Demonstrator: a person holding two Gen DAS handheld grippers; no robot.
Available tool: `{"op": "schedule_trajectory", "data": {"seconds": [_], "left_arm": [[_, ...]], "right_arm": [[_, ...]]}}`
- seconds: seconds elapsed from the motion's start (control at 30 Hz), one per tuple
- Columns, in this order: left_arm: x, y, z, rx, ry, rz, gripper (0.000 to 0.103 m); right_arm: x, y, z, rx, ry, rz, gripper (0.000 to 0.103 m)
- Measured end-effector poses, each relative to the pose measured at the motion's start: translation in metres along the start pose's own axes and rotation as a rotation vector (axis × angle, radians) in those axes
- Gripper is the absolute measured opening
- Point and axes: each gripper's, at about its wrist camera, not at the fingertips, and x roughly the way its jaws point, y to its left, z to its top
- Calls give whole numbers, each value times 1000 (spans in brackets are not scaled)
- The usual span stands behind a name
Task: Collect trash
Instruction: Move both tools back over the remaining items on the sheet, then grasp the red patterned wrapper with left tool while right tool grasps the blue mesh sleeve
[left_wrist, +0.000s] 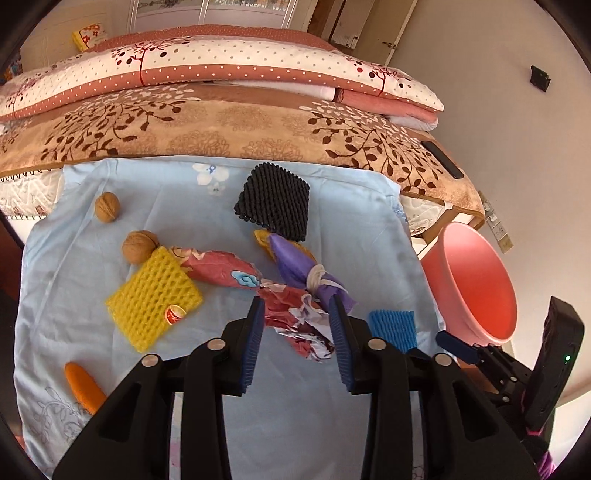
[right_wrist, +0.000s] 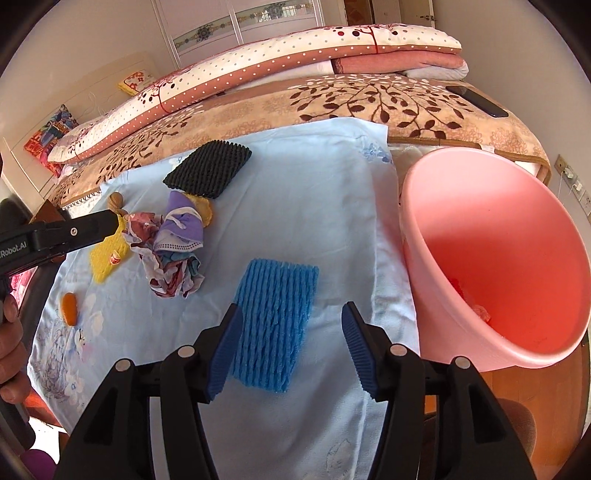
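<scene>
Here, a light blue sheet (right_wrist: 325, 177) was spread over the bed. A pink bin (right_wrist: 495, 258) was positioned just beyond the sheet's right edge, tilted, with some trash inside. A black foam net (left_wrist: 275, 201) was located near the far edge; a yellow foam net (left_wrist: 155, 299) toward the left edge. A crumpled red-and-purple wrapper bundle (left_wrist: 295, 306) was found mid-sheet, between the parted, non-gripping jaws of the left gripper (left_wrist: 297, 345). A blue foam net (right_wrist: 275, 325) was located near the right edge, framed by the open, empty right gripper (right_wrist: 291, 349). Two walnuts (left_wrist: 138, 245) were placed left.
</scene>
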Motion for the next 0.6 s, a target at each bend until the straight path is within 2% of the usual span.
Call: {"op": "schedule_trajectory", "data": {"seconds": [0.03,0.33,0.5,0.53,0.6], "left_arm": [[0,-3,0,-12,1,-4,45],[25,-12,-6,-114,75,42,45],[30,-11,-9,-125,59,43,45],[30,-11,-9,-123,55,40,44],[30,-11,-10,-113,49,35,31]], "right_arm": [[1,1,0,-1,1,2,55],[10,2,1,-11,15,4,57],[17,4,-3,-23,31,0,57],[18,5,-2,-26,31,-1,57],[18,6,-2,-28,32,-3,57]]}}
